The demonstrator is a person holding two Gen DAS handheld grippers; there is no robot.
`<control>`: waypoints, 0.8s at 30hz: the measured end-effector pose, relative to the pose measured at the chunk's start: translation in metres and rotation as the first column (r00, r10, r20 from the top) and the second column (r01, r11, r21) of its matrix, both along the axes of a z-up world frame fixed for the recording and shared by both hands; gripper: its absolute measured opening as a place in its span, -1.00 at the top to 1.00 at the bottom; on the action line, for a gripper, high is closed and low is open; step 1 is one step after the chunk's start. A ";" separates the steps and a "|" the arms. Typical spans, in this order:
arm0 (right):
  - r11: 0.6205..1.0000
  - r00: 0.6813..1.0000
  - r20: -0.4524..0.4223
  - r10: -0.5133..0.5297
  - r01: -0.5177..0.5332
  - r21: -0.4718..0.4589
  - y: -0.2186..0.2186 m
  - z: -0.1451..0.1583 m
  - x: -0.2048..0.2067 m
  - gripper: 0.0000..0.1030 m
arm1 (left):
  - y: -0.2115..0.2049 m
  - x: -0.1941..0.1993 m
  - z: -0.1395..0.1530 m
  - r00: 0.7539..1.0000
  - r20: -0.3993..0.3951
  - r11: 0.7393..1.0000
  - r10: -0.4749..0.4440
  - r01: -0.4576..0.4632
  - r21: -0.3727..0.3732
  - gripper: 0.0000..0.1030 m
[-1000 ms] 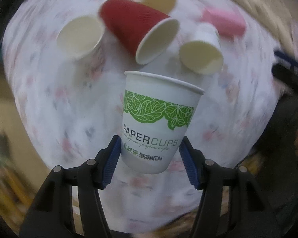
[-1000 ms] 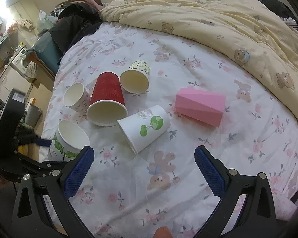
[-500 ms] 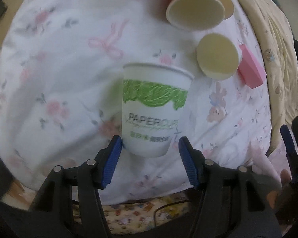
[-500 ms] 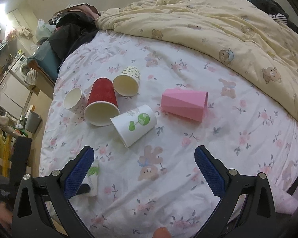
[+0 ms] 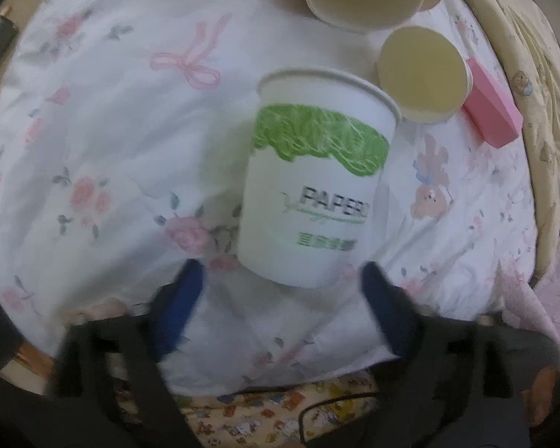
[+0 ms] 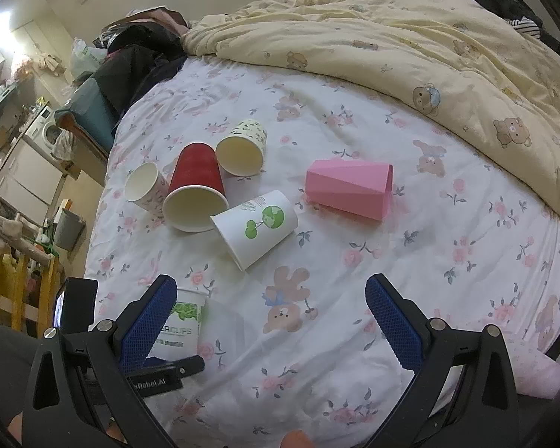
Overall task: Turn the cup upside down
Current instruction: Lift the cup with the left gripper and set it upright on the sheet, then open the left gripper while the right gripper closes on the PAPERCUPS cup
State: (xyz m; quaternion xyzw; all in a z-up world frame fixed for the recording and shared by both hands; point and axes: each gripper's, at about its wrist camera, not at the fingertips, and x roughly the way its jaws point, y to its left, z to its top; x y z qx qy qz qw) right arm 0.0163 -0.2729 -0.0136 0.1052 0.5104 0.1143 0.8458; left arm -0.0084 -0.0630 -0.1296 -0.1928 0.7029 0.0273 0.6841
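Observation:
A white paper cup with a green leaf band and "PAPERCUPS" print [image 5: 313, 194] is in front of my left gripper [image 5: 280, 291]. The blue fingers [image 5: 183, 298] stand wide apart, clear of the cup's sides, so the left gripper is open. The left view is motion-blurred. In the right wrist view the same cup [image 6: 179, 324] sits on the floral sheet near the bed's front left edge, partly hidden behind my right gripper's left finger. My right gripper [image 6: 272, 317] is open and empty above the bed.
Several cups lie on their sides on the floral sheet [image 6: 354, 354]: a red cup [image 6: 194, 194], a small white cup [image 6: 145, 186], a dotted cup [image 6: 242, 149], a white cup with a green tree [image 6: 257, 227], a pink faceted cup [image 6: 349, 188]. A yellow bear duvet [image 6: 429, 44] covers the far side.
The left gripper's fingers have spread and let go of the green-leaf cup, and have drawn back from it. The right gripper has shifted slightly; the other cups have not moved.

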 end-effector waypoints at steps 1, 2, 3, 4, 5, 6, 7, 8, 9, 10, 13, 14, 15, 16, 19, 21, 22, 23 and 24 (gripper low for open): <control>1.000 1.000 -0.004 -0.001 0.001 0.007 0.000 0.000 0.000 -1.00 | 0.000 0.000 0.001 1.000 0.005 1.000 -0.001 0.001 0.010 -0.84; 1.000 1.000 -0.007 -0.003 0.003 0.009 -0.001 -0.001 0.000 -1.00 | 0.002 -0.001 0.003 1.000 0.007 1.000 -0.003 0.003 0.017 -0.84; 1.000 1.000 -0.006 -0.004 0.004 0.006 -0.001 -0.001 0.001 -1.00 | 0.003 -0.001 0.005 1.000 0.006 1.000 -0.007 0.007 0.008 -0.84; 1.000 1.000 -0.004 -0.004 0.004 0.002 -0.001 -0.001 0.001 -1.00 | 0.001 -0.001 0.006 1.000 0.006 1.000 -0.010 0.010 0.002 -0.84; 1.000 1.000 -0.003 -0.002 0.002 -0.001 -0.001 -0.001 0.000 -1.00 | 0.002 -0.002 0.010 1.000 0.008 1.000 -0.015 0.015 0.001 -0.84; 1.000 1.000 -0.002 -0.001 0.001 -0.002 -0.001 -0.001 0.000 -1.00 | 0.002 -0.004 0.019 0.999 0.021 1.000 -0.028 0.028 0.002 -0.84; 1.000 1.000 -0.003 -0.002 0.002 0.001 -0.001 -0.001 0.000 -1.00 | 0.004 -0.005 0.028 0.998 0.037 0.999 -0.042 0.042 0.000 -0.84; 1.000 1.000 -0.003 -0.003 0.003 0.002 -0.001 -0.001 0.001 -1.00 | 0.003 -0.004 0.036 0.997 0.054 0.999 -0.052 0.053 -0.003 -0.84; 1.000 1.000 -0.004 -0.004 0.004 0.004 -0.001 -0.001 0.001 -1.00 | 0.006 -0.005 0.051 0.994 0.091 0.998 -0.067 0.067 -0.002 -0.84; 1.000 1.000 -0.005 -0.006 0.006 0.006 -0.001 -0.001 0.001 -1.00 | 0.009 -0.006 0.059 0.991 0.114 0.997 -0.074 0.075 0.001 -0.84; 1.000 1.000 -0.014 -0.003 0.004 0.019 0.003 -0.001 0.002 -1.00 | 0.024 -0.009 0.094 0.971 0.218 0.994 -0.101 0.091 0.055 -0.84; 1.000 1.000 -0.017 0.000 0.000 0.022 0.005 -0.002 0.002 -1.00 | 0.031 -0.009 0.105 0.961 0.252 0.992 -0.111 0.094 0.079 -0.84; 1.000 1.000 -0.020 0.004 -0.004 0.023 0.007 -0.002 0.002 -1.00 | 0.036 -0.009 0.111 0.954 0.275 0.991 -0.117 0.094 0.098 -0.84; 1.000 1.000 -0.025 0.009 -0.008 0.023 0.009 -0.004 0.002 -1.00 | 0.045 -0.009 0.117 0.947 0.296 0.989 -0.123 0.092 0.116 -0.84; 1.000 0.999 -0.038 0.023 -0.022 0.017 0.014 -0.007 0.003 -1.00 | 0.065 -0.011 0.127 0.928 0.348 0.982 -0.132 0.074 0.175 -0.84; 0.999 0.998 -0.049 0.033 -0.032 0.007 0.019 -0.012 0.002 -1.00 | 0.078 -0.011 0.128 0.917 0.378 0.977 -0.126 0.049 0.208 -0.84; 0.999 0.998 -0.053 0.036 -0.035 0.005 0.020 -0.013 0.002 -1.00 | 0.085 -0.013 0.128 0.913 0.389 0.976 -0.121 0.039 0.213 -0.84; 0.999 0.997 -0.062 0.040 -0.040 0.003 0.022 -0.016 0.002 -1.00 | 0.089 -0.013 0.126 0.909 0.401 0.977 -0.114 0.030 0.210 -0.84; 0.999 0.997 -0.069 0.043 -0.043 0.002 0.023 -0.018 0.002 -1.00 | 0.093 -0.014 0.123 0.903 0.418 0.981 -0.102 0.021 0.194 -0.84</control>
